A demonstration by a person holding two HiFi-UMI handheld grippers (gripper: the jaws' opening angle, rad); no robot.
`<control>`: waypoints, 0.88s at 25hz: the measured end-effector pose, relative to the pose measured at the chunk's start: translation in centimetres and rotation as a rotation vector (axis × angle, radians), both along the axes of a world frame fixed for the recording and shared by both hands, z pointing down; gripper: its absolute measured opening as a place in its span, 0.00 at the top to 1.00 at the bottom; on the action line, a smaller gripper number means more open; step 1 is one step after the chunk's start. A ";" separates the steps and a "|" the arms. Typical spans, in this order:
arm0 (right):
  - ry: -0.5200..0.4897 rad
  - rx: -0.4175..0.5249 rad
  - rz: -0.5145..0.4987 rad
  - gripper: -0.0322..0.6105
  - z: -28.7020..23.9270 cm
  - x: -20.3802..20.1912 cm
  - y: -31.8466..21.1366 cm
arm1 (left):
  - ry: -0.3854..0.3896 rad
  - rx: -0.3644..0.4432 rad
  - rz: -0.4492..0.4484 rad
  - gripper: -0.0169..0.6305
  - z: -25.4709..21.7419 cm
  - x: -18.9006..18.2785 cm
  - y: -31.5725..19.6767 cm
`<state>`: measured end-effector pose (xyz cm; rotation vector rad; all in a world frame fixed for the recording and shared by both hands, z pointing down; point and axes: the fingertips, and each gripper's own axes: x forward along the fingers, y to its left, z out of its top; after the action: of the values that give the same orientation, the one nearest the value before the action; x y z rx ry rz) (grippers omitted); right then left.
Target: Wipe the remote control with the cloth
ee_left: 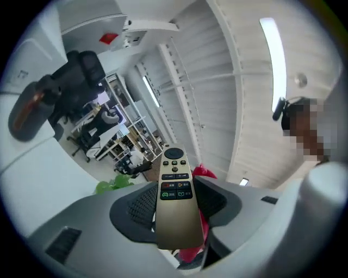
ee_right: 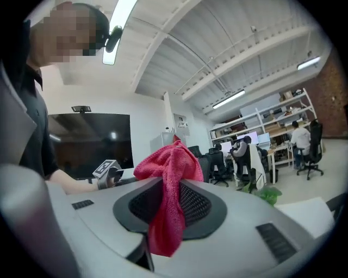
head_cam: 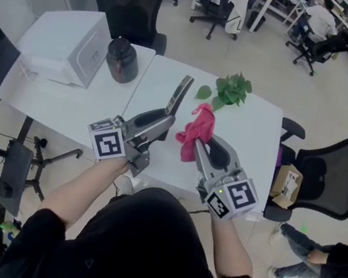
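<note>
One white worktop [head_cam: 248, 135] fills the middle of the head view. Above it a person holds two tools close together, both raised off the surface. The right tool [head_cam: 196, 147] is clamped on a bunched pink cloth [head_cam: 196, 129], which stands up from between its jaws and hangs down below them. The left tool [head_cam: 163, 118] grips the lower end of a slim gold remote control [head_cam: 180, 95], button side toward its own camera, with the rest sticking out well past the jaws. Cloth and remote are just beside each other; whether they touch cannot be told. A sprig of green leaves [head_cam: 230, 90] lies on the worktop beyond them.

Likely risks: the remote is held by one end only, so a firm wipe along its free length could lever it sideways or slide it out, dropping it onto the worktop or past the edge. The cloth is pinched by a narrow fold and could pull free if it drags on the buttons.
</note>
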<state>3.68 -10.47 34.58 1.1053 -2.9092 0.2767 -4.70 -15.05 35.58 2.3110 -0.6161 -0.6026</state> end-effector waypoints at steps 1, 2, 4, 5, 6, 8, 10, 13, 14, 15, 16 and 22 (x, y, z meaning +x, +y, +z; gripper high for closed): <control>-0.016 -0.025 -0.016 0.80 0.6 -0.5 0.1 | 0.048 -0.022 0.010 0.65 -0.2 -0.2 0.0; -0.031 -0.050 -0.031 0.80 1.2 -0.9 0.3 | 0.096 -0.043 0.022 0.65 -0.4 -0.3 -0.1; -0.062 -0.097 -0.064 0.80 2.3 -1.7 0.5 | 0.192 -0.073 0.059 0.65 -1.0 -0.4 0.0; -0.076 -0.116 -0.081 0.80 2.7 -2.1 0.6 | 0.226 -0.080 0.081 0.65 -1.3 -0.3 0.2; -0.090 -0.132 -0.097 0.80 2.9 -2.4 0.8 | 0.248 -0.082 0.104 0.65 -1.5 -0.2 0.4; -0.113 -0.153 -0.120 0.80 3.3 -2.9 0.8 | 0.265 -0.080 0.147 0.65 -1.7 0.2 0.9; -0.128 -0.159 -0.134 0.80 3.2 -3.2 0.8 | 0.266 -0.082 0.184 0.65 -1.6 0.6 1.5; -0.133 -0.141 -0.139 0.80 2.6 -3.3 0.4 | 0.252 -0.086 0.229 0.65 -1.3 1.2 2.4; -0.132 -0.133 -0.136 0.80 2.4 -3.2 0.3 | 0.247 -0.085 0.244 0.65 -1.2 1.5 2.7; -0.132 -0.125 -0.132 0.80 2.1 -3.1 0.1 | 0.242 -0.083 0.260 0.65 -1.2 1.7 3.0; -0.133 -0.115 -0.127 0.80 1.8 -3.0 0.0 | 0.235 -0.080 0.275 0.65 -1.2 2.0 3.3; -0.154 -0.052 -0.065 0.80 -0.6 -1.0 -1.7 | 0.175 -0.055 0.377 0.65 -0.7 3.4 5.3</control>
<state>2.69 -12.18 33.93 1.0243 -3.0441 0.4517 -1.35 -9.71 34.88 2.2136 -0.1076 -0.5889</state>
